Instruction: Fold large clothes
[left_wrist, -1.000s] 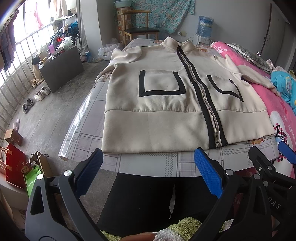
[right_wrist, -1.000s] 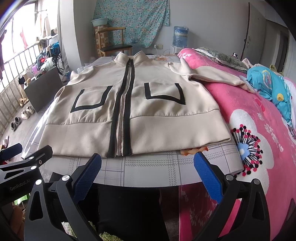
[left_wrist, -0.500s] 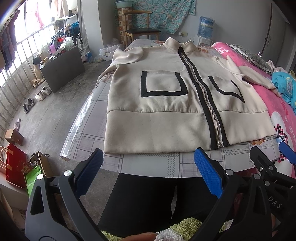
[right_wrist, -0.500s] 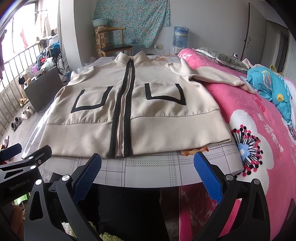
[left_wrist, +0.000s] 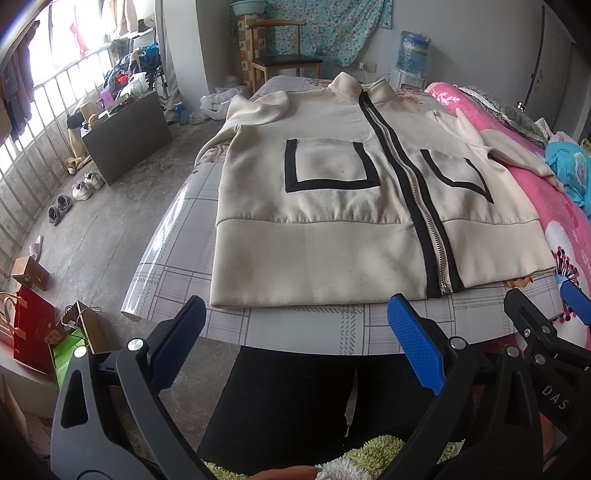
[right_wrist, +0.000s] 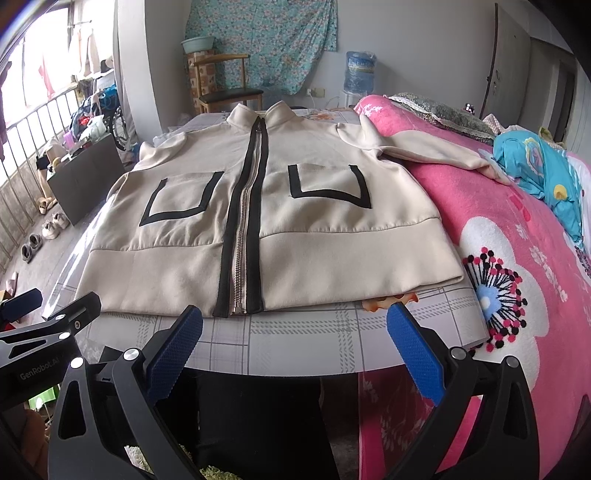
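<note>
A cream jacket (left_wrist: 332, 229) (right_wrist: 306, 236) with a black-edged zip and two black-outlined pockets lies flat, front up, on a table with a grey checked cover (left_wrist: 314, 328) (right_wrist: 295, 336). Its collar points away from me and its hem is nearest. One sleeve (right_wrist: 436, 151) stretches onto the pink blanket at the right; the other sleeve (left_wrist: 255, 110) is bent at the far left. My left gripper (left_wrist: 295, 347) hangs open just short of the table's near edge, below the hem. My right gripper (right_wrist: 295, 347) is open too, beside it, holding nothing.
A pink flowered blanket (right_wrist: 517, 266) covers a bed against the table's right side, with blue cloth (right_wrist: 543, 177) on it. A person's black trousers (left_wrist: 288, 402) stand below the table edge. Bags (left_wrist: 33, 328), shoes (left_wrist: 85, 184) and a dark cabinet (left_wrist: 125, 133) occupy the floor at the left.
Both grippers have crept a little nearer the jacket's hem; the jacket lies as it did and both stay open.
</note>
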